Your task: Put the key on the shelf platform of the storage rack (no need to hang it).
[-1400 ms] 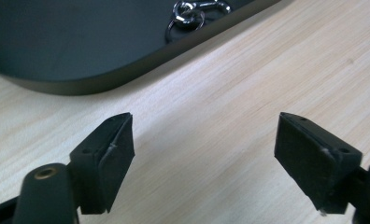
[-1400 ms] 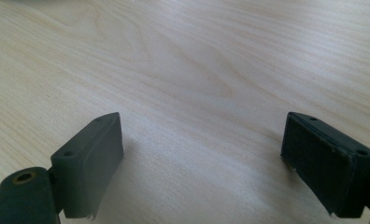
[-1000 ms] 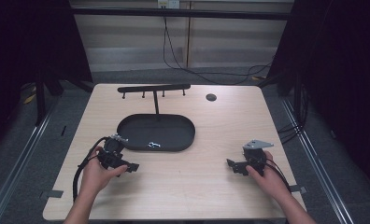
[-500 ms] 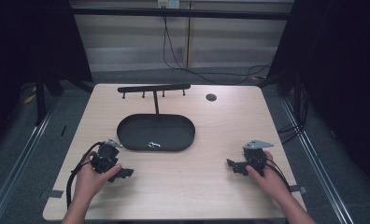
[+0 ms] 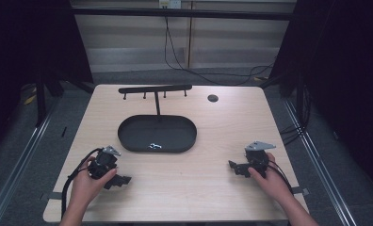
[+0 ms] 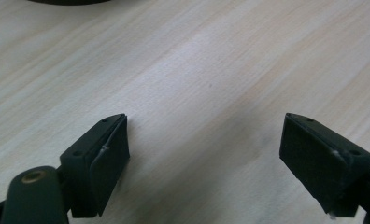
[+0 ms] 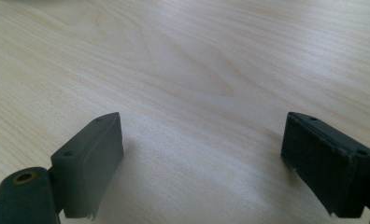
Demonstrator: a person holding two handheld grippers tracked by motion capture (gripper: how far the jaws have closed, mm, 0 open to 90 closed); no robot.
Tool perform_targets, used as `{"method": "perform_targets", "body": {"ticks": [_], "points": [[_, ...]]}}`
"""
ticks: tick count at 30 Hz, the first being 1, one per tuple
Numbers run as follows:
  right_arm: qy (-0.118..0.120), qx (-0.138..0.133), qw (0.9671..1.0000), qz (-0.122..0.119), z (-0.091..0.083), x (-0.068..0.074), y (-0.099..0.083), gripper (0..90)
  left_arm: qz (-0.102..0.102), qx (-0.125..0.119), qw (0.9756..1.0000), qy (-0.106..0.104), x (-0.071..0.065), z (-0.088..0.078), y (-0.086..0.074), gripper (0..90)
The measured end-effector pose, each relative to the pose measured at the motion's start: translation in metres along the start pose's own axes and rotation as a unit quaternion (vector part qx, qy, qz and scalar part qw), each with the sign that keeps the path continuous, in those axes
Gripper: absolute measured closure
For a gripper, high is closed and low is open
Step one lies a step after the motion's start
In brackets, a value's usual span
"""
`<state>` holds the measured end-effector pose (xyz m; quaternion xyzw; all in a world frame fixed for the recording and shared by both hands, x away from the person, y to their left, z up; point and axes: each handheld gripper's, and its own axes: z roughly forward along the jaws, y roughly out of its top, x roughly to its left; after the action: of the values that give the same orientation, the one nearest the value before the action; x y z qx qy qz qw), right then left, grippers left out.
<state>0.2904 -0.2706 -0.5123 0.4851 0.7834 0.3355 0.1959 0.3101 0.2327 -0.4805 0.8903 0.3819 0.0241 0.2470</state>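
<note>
A black oval tray (image 5: 128,136) lies mid-table with a small shiny metal piece (image 5: 155,146) near its front rim. Behind it stands a black T-shaped rack (image 5: 155,88) with short pegs. My left gripper (image 5: 120,180) rests low over the wood at the front left, a hand around it, jaws open and empty; in the left gripper view my left gripper (image 6: 204,161) has bare wood between its pads. My right gripper (image 5: 235,167) sits at the front right, jaws open and empty; in the right gripper view my right gripper (image 7: 202,163) looks along bare tabletop.
A small dark round hole (image 5: 213,98) marks the table's far right. Cables (image 5: 69,186) trail from both grippers over the front edge. Metal rails (image 5: 24,155) run along the floor on both sides, and dark curtains flank the table.
My left gripper has drawn back from the tray's front left rim toward the table's front left edge. The right gripper has stayed where it was.
</note>
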Motion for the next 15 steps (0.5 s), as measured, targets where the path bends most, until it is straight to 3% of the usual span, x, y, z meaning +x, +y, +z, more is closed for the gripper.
{"method": "perform_targets", "body": {"ticks": [5, 11, 15], "points": [[0.000, 0.002, 1.0000, 0.003, 0.000, 0.001, 0.000, 12.3, 0.000, -0.009, 1.0000, 0.004, 0.004, -0.003, -0.007, 15.7], [0.001, 0.002, 1.0000, 0.003, -0.001, 0.001, 0.000, 12.3, 0.017, -0.025, 0.9994, 0.017, 0.004, -0.003, -0.014, 15.0], [0.000, 0.002, 1.0000, 0.003, -0.001, 0.001, 0.000, 12.3, 0.026, -0.023, 0.9992, 0.021, 0.002, -0.002, -0.015, 13.9]]}}
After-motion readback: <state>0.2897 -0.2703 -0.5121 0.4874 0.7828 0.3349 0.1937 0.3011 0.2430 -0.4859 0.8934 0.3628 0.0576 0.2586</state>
